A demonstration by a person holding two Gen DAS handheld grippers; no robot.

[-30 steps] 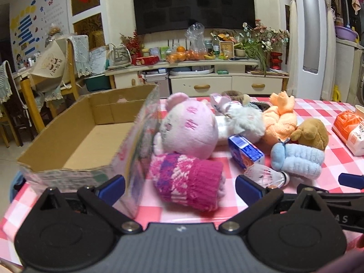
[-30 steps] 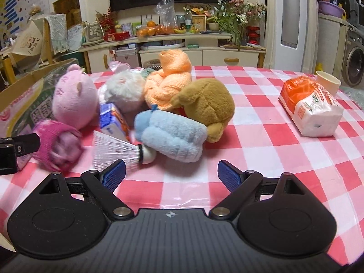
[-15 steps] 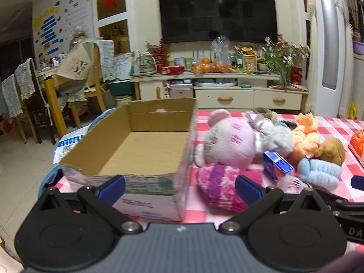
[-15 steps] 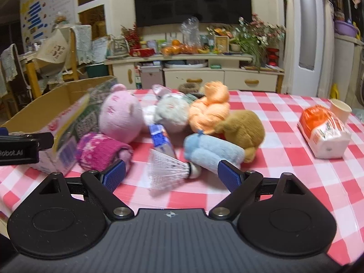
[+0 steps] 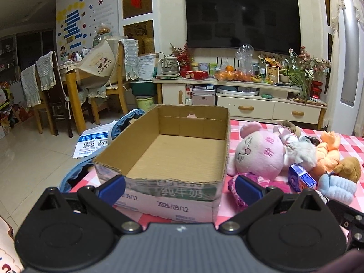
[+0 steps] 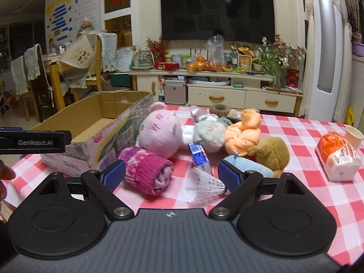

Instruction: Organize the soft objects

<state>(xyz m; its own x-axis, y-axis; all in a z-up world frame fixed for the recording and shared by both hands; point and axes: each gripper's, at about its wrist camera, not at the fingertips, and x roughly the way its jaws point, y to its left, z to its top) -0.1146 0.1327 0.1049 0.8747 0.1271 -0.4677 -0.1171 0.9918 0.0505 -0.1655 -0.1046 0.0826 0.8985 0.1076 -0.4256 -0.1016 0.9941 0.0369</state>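
An empty cardboard box [image 5: 177, 157] stands at the table's left end; it also shows in the right wrist view [image 6: 95, 136]. Soft things lie in a heap to its right: a pink plush [image 6: 159, 134], a magenta knitted roll [image 6: 145, 173], a grey-white plush [image 6: 207, 134], an orange plush [image 6: 244, 132], a brown plush [image 6: 270, 152] and a light blue roll [image 6: 250, 166]. My left gripper [image 5: 179, 187] is open and empty in front of the box. My right gripper [image 6: 171, 177] is open and empty, just short of the magenta roll.
A blue carton [image 6: 199, 155] and a white shuttlecock [image 6: 202, 185] lie among the toys. An orange-and-white packet [image 6: 336, 157] and a paper cup [image 6: 353, 135] sit at the right on the red-checked table [image 6: 307, 195]. Chairs and a TV cabinet stand behind.
Both grippers have drawn back and risen. The left view has swung left from the toys to face the box. Nothing on the table has moved.
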